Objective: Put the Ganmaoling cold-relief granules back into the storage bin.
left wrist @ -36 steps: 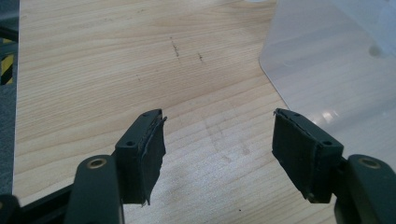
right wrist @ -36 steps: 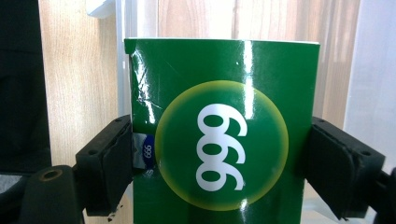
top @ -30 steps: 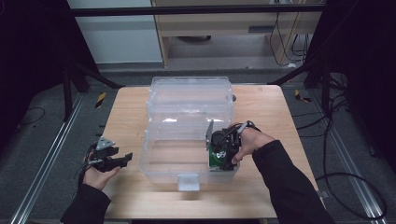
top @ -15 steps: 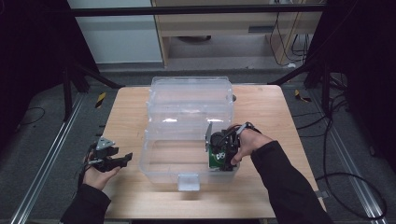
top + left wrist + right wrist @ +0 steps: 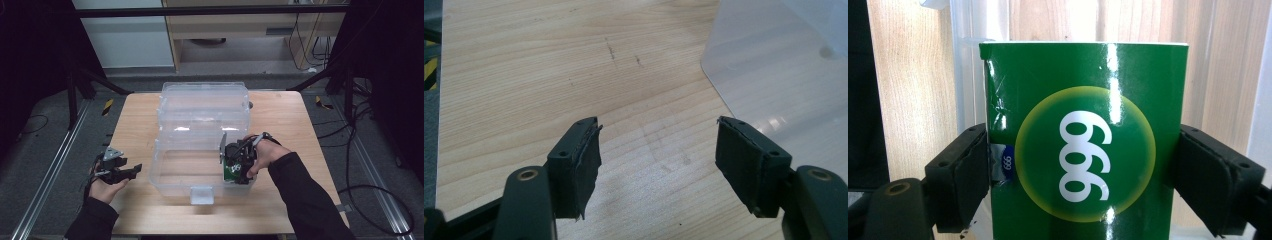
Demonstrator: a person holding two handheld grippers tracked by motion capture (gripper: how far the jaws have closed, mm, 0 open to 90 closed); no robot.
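Nothing has shifted since the earlier frame. Right claw [image 5: 1080, 165] stands wide, its pads bracketing a green box [image 5: 1083, 135], whose lower end is cut off from view; whether the pads press is unclear. It sits inside the clear bin [image 5: 165, 170], pointing down. Left claw [image 5: 656, 160] gapes empty over the surface [image 5: 524, 60].

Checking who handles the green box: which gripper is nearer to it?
Right. The right gripper has the green box between its pads inside the clear bin; the left gripper waits open outside the bin.
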